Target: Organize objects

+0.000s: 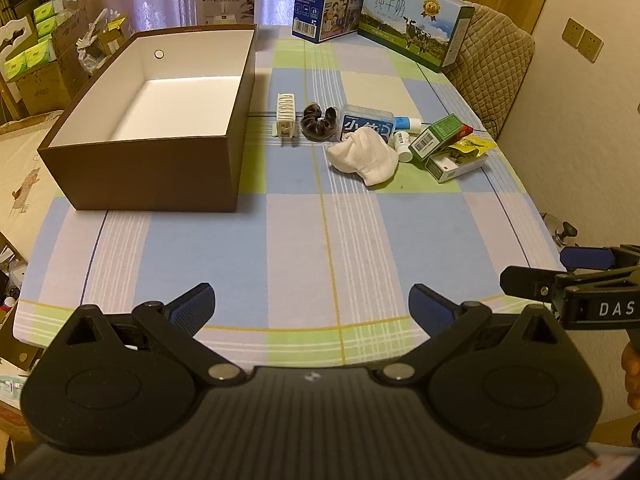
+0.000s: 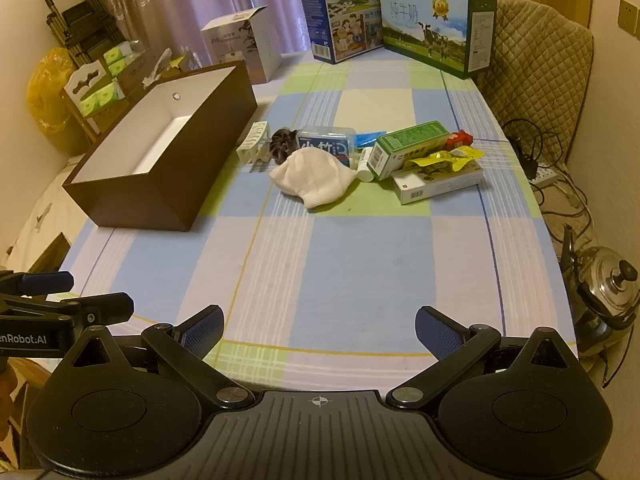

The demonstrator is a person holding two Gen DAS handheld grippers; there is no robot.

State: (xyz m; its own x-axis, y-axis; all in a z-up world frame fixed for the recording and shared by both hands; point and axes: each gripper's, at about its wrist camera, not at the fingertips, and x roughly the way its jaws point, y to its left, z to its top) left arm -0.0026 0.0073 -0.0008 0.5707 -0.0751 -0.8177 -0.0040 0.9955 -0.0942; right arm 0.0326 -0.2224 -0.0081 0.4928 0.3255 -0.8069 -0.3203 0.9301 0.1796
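Two grippers hover over the near edge of a checked tablecloth (image 1: 280, 240), the left gripper (image 1: 311, 304) and the right gripper (image 2: 319, 326) both spread wide with nothing between their blue pads. At far left sits an open brown box (image 1: 160, 168), white inside, its long axis running near to far. Right of it, a row of clutter stretches left to right: a white ribbed holder (image 1: 285, 116), a dark scrunchie (image 1: 318, 123), a blue tub (image 1: 366, 122) partly under a crumpled white cloth (image 1: 364, 154), a small white bottle (image 1: 403, 145), then a green carton (image 1: 438, 137) lying slantwise on a white flat box (image 1: 456, 166) with a yellow packet (image 1: 472, 146).
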